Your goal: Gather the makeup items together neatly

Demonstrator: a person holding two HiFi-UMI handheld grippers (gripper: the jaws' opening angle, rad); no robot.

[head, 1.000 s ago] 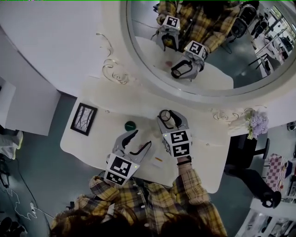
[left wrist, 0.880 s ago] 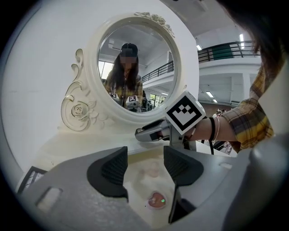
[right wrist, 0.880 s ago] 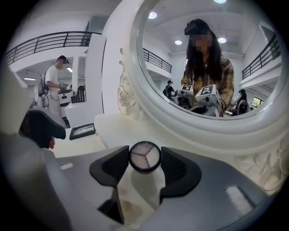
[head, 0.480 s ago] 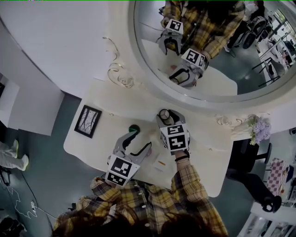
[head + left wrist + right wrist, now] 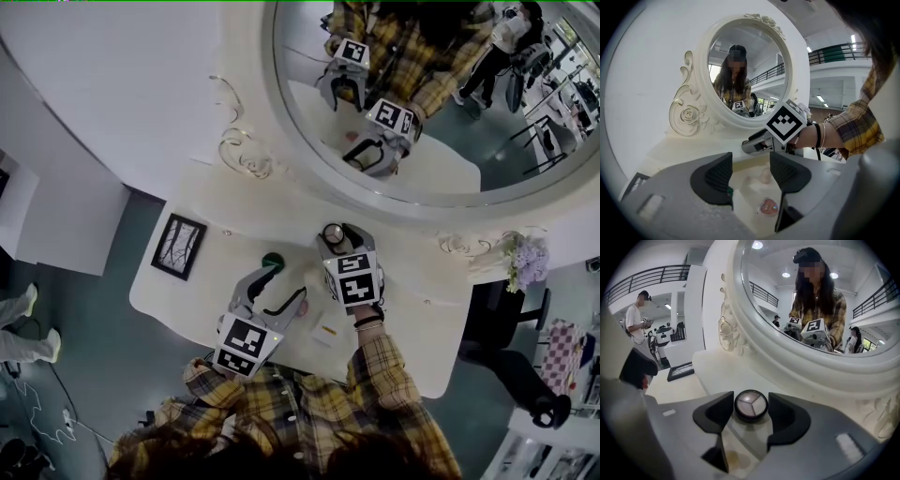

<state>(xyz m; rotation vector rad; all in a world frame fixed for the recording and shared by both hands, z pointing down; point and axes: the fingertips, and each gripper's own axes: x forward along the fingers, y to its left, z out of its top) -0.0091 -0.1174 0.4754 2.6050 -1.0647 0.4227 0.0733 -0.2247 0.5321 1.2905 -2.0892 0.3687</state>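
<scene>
A round black eyeshadow compact (image 5: 751, 405) with three pale shades sits between the tips of my right gripper (image 5: 749, 414), which is shut on it close to the mirror's base. In the head view the compact (image 5: 332, 232) shows at the far end of the right gripper (image 5: 338, 235). My left gripper (image 5: 284, 284) hangs open to the left with nothing between its jaws. Below the left gripper (image 5: 751, 174) a pink heart-shaped item (image 5: 768, 206) lies on the tabletop, with a pale small item (image 5: 765, 175) beyond it. A round green item (image 5: 272, 260) lies just past its left finger.
The white dressing table (image 5: 412, 319) backs onto a big oval mirror (image 5: 281, 141) with a carved frame. A dark picture frame (image 5: 178, 246) lies at the table's left end, a small flat card (image 5: 325, 330) near the front edge, and pale flowers (image 5: 523, 260) at the right.
The right gripper has sunk slightly toward the table with the compact still between its jaws. The left gripper has stayed where it was, open.
</scene>
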